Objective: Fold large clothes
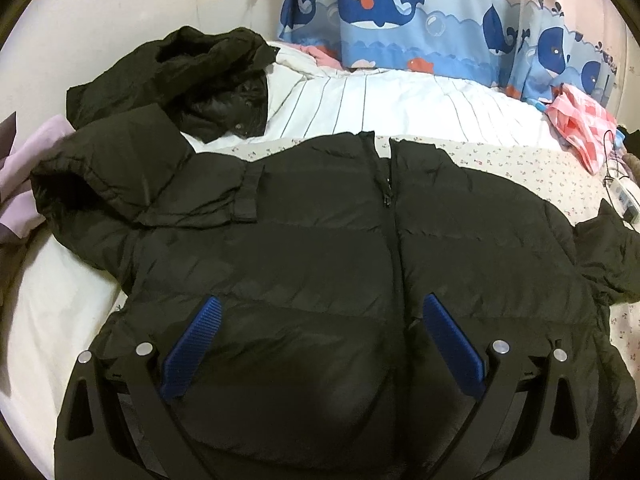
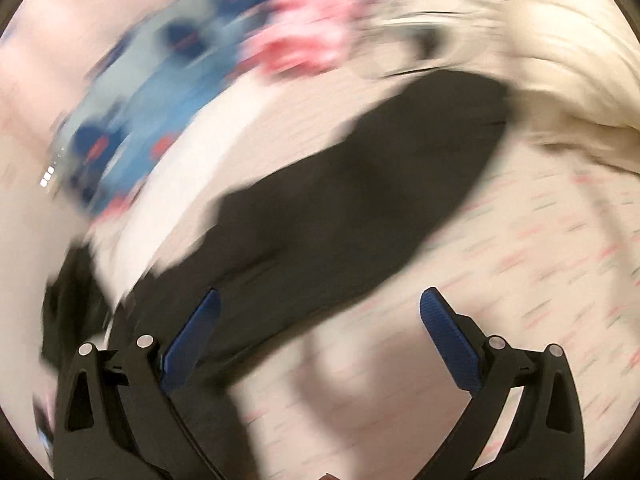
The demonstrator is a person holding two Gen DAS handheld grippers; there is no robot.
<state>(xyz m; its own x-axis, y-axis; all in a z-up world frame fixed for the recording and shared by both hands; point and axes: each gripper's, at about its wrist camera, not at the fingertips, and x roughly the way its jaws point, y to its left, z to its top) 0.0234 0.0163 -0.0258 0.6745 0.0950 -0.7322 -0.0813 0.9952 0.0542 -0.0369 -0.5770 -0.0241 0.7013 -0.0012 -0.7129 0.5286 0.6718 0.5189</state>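
A big black puffy zip-up jacket [image 1: 320, 240] lies flat on the bed [image 1: 48, 320], front side up, right under and ahead of the left gripper [image 1: 322, 308]; its jaws are spread wide and hold nothing; the blue ribbed pads [image 1: 200, 344] hang over the lower part of the jacket, one on each side of the zip; the jacket's sleeve on the left of the jaws is folded in over its chest; far ahead and to the left of the jaws sits a second dark crumpled coat [image 1: 180, 80]; ahead of that jacket lies a white striped quilt [image 1: 380, 108], and behind it a blue whale-print curtain [image 1: 400, 12]; a pink checked cloth [image 1: 580, 128] lies far to the right.

The right wrist view is very blurry; the right gripper [image 2: 320, 300] has its jaws spread wide too, with nothing in them; a black jacket part [image 2: 340, 208] stretches ahead and left of them over the flowery bed sheet [image 2: 520, 280].
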